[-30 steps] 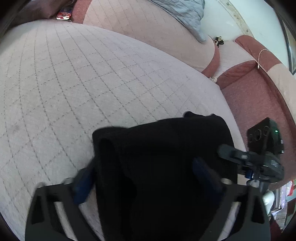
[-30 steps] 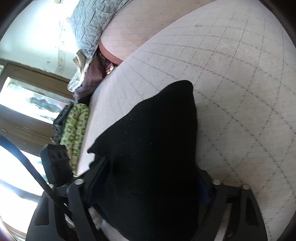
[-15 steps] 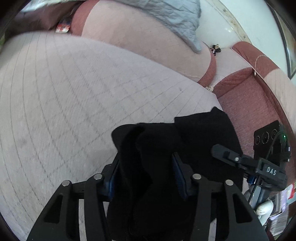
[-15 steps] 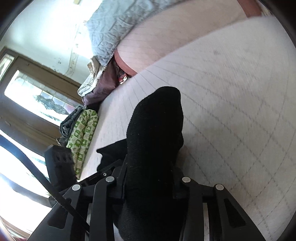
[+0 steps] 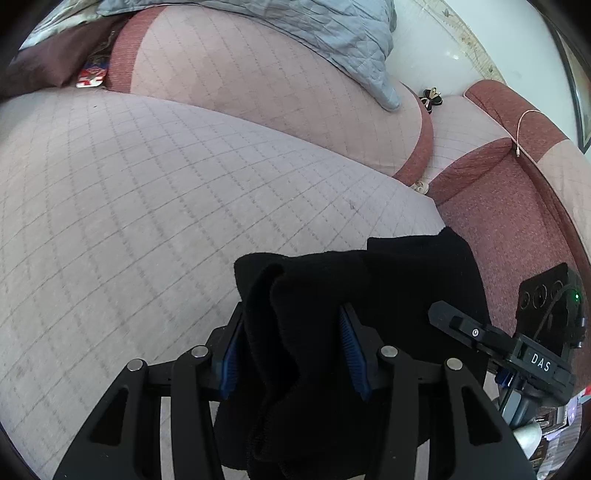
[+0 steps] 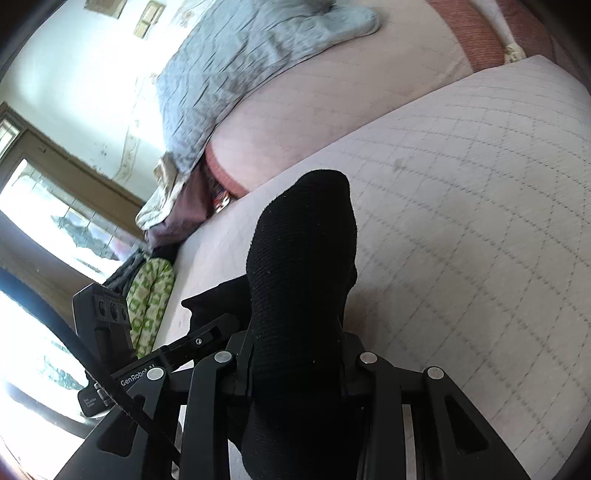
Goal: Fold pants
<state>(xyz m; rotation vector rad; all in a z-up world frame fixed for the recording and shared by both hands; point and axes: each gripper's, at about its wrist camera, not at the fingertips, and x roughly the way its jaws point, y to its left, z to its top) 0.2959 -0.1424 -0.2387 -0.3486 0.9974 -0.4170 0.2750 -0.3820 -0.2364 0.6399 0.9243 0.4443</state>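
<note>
Your left gripper (image 5: 293, 343) is clamped on a bunched fold of the black pants (image 5: 317, 332), the cloth squeezed between both blue pads (image 5: 351, 350) and rising above the fingertips. More of the pants spreads to the right of that fold, lying on the quilted sofa seat (image 5: 147, 221) near the seat's right edge, where the red upholstery (image 5: 498, 229) begins. Left of the pants and beyond them, the seat runs wide and bare up to the backrest (image 5: 258, 85), which has a grey-blue blanket (image 5: 332, 33) draped over it.

Your right gripper (image 6: 295, 354) is likewise closed on the pants (image 6: 299, 266); a rounded hump of fabric stands up between its fingers and hides the pads completely. To the right of the pants the seat (image 6: 461, 229) is open. To their left, your left gripper's body (image 6: 177, 354) sits close by, with a green patterned cushion (image 6: 151, 295) past the seat edge. Below both grippers the pants are cut off by the frame, so their hanging part cannot be made out.
</note>
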